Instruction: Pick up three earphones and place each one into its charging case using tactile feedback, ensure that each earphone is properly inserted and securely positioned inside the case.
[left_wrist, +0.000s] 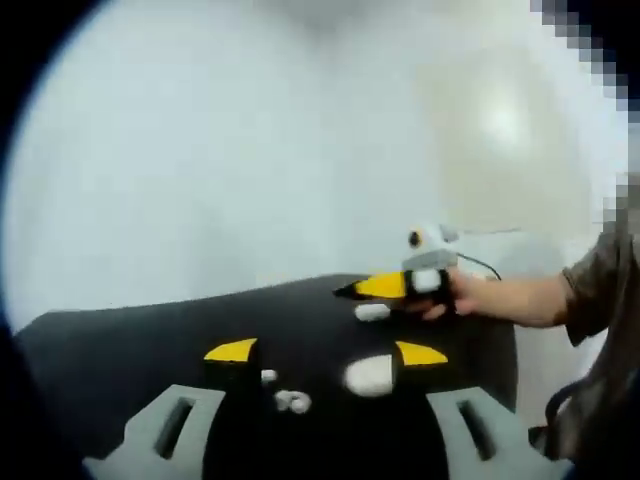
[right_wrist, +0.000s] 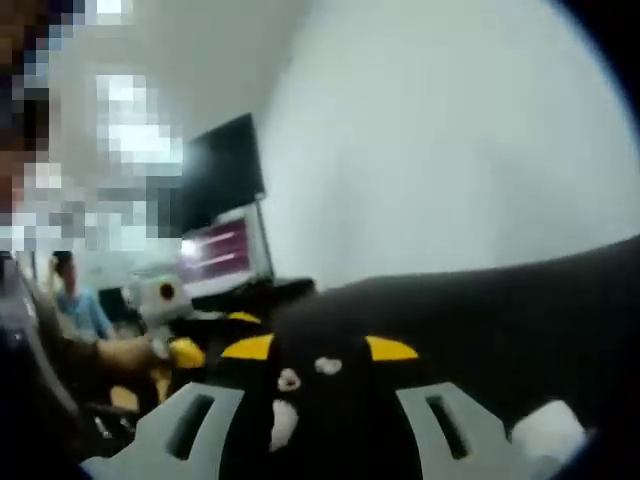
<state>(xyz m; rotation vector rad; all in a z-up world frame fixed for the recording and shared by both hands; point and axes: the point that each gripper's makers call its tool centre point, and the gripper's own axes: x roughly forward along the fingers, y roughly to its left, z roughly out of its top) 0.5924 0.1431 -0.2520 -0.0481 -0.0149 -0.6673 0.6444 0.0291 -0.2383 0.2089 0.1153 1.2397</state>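
On the black table (left_wrist: 130, 350), two small white earphones (left_wrist: 292, 402) lie ahead of my left gripper (left_wrist: 326, 352), which is open with nothing between its yellow tips. A white rounded case (left_wrist: 370, 375) sits close to its right jaw. Farther back lies another white case (left_wrist: 372, 312), just under my right gripper (left_wrist: 385, 287), which a hand holds. In the right gripper view, my right gripper (right_wrist: 319, 348) is open over small white earphone pieces (right_wrist: 289, 380) and a blurred white piece (right_wrist: 283, 425). A white object (right_wrist: 548, 430) lies at the lower right. The left gripper (right_wrist: 175, 350) shows at the left.
A pale wall (left_wrist: 250, 150) rises behind the table's far edge. A person's forearm (left_wrist: 520, 298) reaches in from the right. A lit monitor (right_wrist: 222, 250) stands beyond the table, with a seated person (right_wrist: 75, 300) near it.
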